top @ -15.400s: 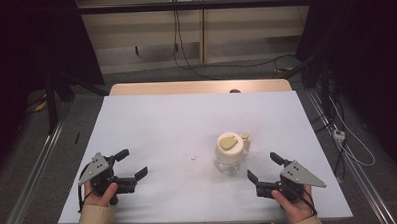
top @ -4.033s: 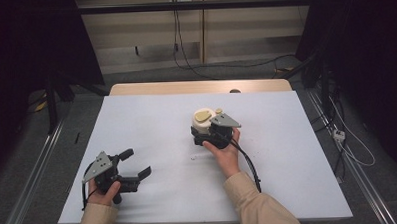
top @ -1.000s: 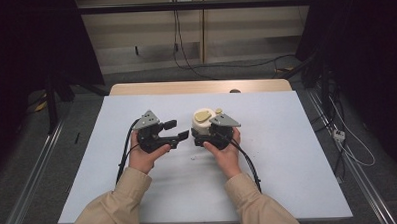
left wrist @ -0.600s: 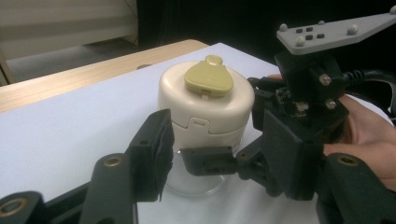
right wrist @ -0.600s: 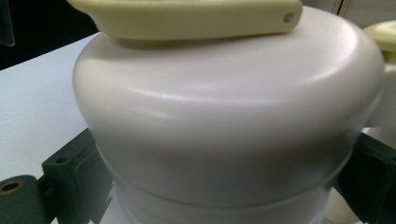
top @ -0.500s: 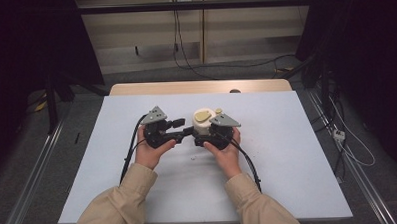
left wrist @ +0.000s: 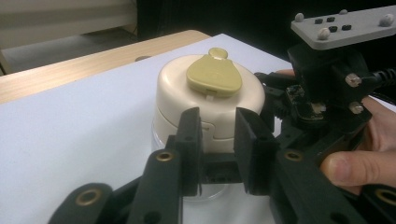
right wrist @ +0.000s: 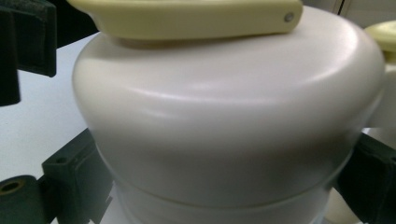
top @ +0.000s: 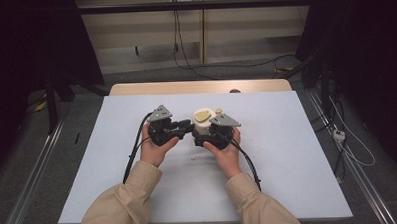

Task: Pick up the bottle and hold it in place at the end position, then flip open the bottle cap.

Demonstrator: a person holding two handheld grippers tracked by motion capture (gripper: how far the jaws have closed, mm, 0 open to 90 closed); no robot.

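Cream-lidded jar (top: 203, 123) stands upright near the middle of the white bench (top: 288, 159), with a yellowish flip tab on top of its lid. From the high view, the person's two hands meet around it: the left claw (top: 186, 126) reaches in from the jar's left, and the right claw (top: 203, 140) sits at its near right side, under a grey three-cornered plate (top: 225, 120).

In the left gripper view, the left claw (left wrist: 217, 140) has its two black jaws a little apart, their tips right at a small catch low on the cream lid (left wrist: 210, 100); whether they actually pinch it I cannot tell. The jar's clear body shows below the lid.

In the right gripper view, the lid (right wrist: 233, 116) looms very close, and the right claw's jaws press against either side of the jar, gripping it
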